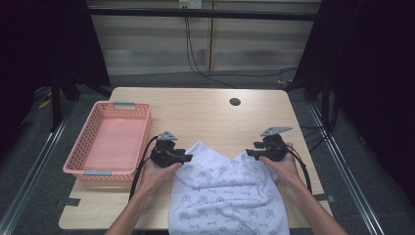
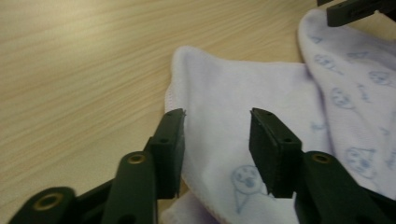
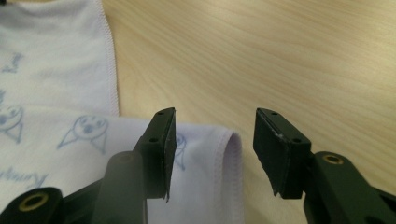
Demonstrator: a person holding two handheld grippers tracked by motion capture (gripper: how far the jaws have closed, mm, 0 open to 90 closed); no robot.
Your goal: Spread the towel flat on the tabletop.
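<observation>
A white cloth (image 1: 225, 196) with small blue prints lies on the wooden table (image 1: 205, 117) at its near edge, with two corners pointing away from the person. My left gripper (image 1: 188, 157) is at the cloth's left corner. Its jaws (image 2: 215, 135) stand open over the cloth (image 2: 219, 93), which lies flat under the gap without being pinched. My right gripper (image 1: 248, 152) is at the right corner. It is open too (image 3: 215, 140), with the hemmed cloth edge (image 3: 219, 144) lying below the gap. A hand holds each gripper.
A pink plastic basket (image 1: 98, 172) stands empty at the table's left side, close to my left hand. A round cable hole (image 1: 235, 102) sits in the tabletop at the far middle. Bare wood stretches beyond the cloth. The other gripper's jaw tip (image 2: 355, 9) shows in the left gripper view.
</observation>
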